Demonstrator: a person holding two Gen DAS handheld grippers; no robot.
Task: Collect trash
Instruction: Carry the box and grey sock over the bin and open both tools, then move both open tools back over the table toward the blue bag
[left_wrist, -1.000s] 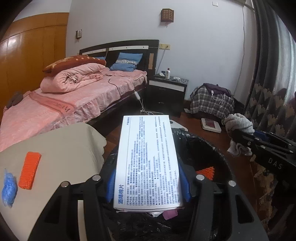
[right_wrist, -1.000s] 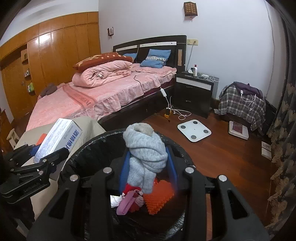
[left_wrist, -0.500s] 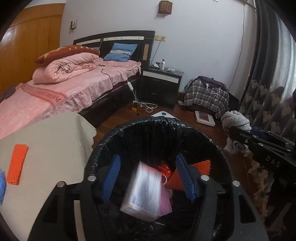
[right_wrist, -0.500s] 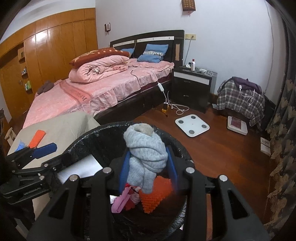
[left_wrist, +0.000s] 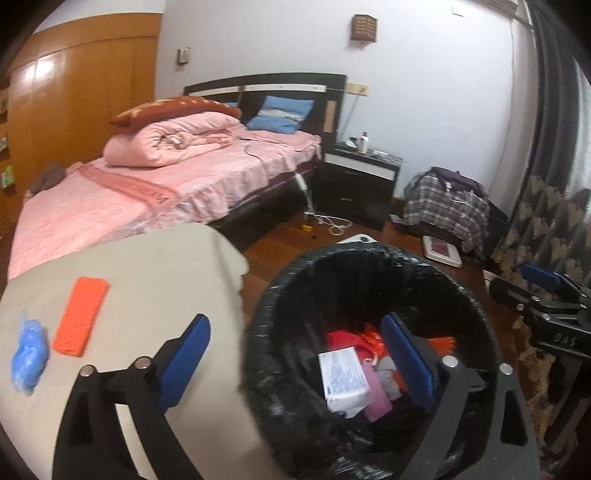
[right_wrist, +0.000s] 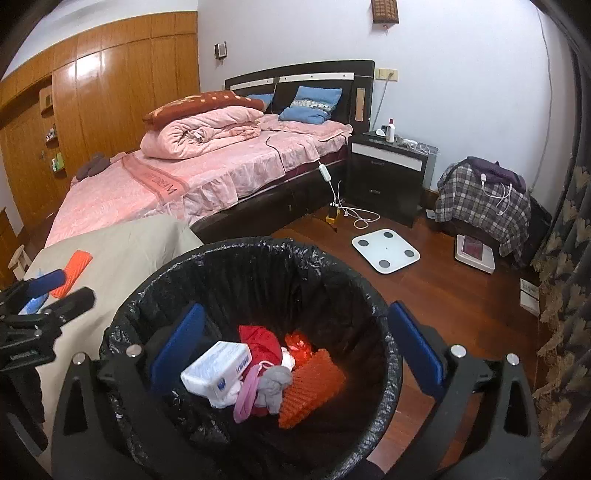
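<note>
Over the lined bin (right_wrist: 332, 266), both tongs (left_wrist: 295, 354) (right_wrist: 295, 347) have just spread wide, gripping nothing.

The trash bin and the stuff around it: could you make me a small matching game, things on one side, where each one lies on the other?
Things:
1. white box
2. flat orange pad
3. white scale
4. red pillow

Places:
A. on the wooden floor
B. on the beige cloth
C. on the folded pink quilt
D. in the black trash bin

Pairs: 1-D, 2-B, 3-A, 4-C
</note>
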